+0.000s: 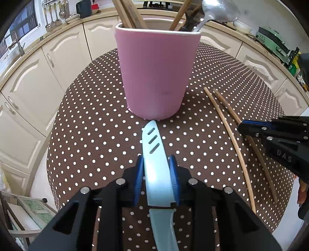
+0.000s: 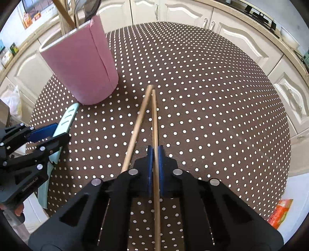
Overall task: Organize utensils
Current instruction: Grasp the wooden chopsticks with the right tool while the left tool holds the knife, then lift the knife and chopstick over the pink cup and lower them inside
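The left tool (image 1: 157, 173) grips a pale blue knife (image 1: 154, 160) across its sheathed blade, pads pressing both flat edges, with the tip pointing at the foot of the pink holder (image 1: 154, 73) and the handle trailing back under the tool. The right tool (image 2: 155, 166) is closed on one of two wooden chopsticks (image 2: 154, 119); the other chopstick (image 2: 135, 131) lies just beside it on the dotted surface (image 2: 212, 96), their far ends touching. The holder stands upright and already carries wooden utensils and a metal spoon (image 1: 218, 11). The knife looks light, stiff and smooth, so it may slip or swing in a grip on the blade cover; a hold nearer the handle joint would probably steady it. The chopstick is thin, light and rigid, likely to pivot between the pads, so a grasp near its middle seems best for tipping it into the holder.
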A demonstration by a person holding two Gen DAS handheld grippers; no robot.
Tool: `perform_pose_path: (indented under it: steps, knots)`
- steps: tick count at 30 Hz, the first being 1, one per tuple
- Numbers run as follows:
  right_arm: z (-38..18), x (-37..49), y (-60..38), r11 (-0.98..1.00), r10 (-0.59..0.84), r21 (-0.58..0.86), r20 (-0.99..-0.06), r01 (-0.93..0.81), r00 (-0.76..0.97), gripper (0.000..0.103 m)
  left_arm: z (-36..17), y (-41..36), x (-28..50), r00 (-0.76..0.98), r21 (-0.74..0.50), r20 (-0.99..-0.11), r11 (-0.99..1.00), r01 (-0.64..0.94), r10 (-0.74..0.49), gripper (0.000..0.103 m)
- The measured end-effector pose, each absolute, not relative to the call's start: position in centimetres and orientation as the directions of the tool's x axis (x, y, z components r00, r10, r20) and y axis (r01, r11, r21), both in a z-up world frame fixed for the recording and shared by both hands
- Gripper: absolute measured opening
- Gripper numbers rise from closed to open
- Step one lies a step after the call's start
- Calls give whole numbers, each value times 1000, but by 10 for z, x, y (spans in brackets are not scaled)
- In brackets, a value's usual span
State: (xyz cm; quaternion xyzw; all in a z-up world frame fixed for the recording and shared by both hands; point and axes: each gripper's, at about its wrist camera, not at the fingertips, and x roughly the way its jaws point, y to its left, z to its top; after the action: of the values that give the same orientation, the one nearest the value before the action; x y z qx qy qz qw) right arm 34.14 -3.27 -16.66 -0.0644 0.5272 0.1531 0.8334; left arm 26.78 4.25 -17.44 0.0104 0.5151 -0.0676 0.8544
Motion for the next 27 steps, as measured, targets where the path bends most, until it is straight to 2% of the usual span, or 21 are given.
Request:
perform_pose_path:
  steps: [9, 22, 27]
  knots:
    - [-134, 312, -60, 930, 319, 172, -818, -326, 478, 6, -165, 49, 253, 510, -125, -844, 985, 117, -168, 24]
    - [-85, 265, -87, 855, 516, 322, -602, -406, 609, 5, -99, 66, 198, 744, -189, -618, 966, 174, -255, 24]
    - [-71, 265, -91, 839, 543, 335, -541, -428, 642, 5, -82, 66, 192, 783, -204, -554, 958, 200, -282, 24]
